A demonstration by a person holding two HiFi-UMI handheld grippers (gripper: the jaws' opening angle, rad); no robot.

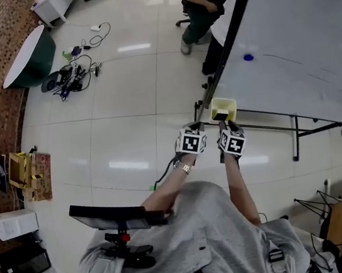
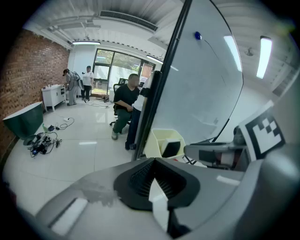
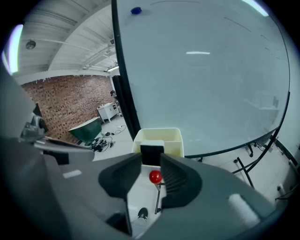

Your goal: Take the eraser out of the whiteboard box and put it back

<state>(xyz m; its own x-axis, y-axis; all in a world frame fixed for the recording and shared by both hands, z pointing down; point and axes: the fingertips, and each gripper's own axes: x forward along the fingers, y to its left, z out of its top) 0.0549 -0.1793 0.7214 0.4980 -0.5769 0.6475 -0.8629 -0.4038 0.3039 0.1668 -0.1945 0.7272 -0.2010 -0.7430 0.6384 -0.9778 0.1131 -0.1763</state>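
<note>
The eraser (image 3: 152, 153) stands between the jaws of your right gripper (image 3: 151, 159), which press on its two sides. It sits inside the pale yellow whiteboard box (image 3: 174, 140), against the near wall. Your left gripper (image 2: 157, 182) has its jaws together on nothing and sits just beside the right one, short of the box. The box hangs at the lower edge of the whiteboard (image 3: 211, 70), next to its black frame post (image 2: 161, 79).
</note>
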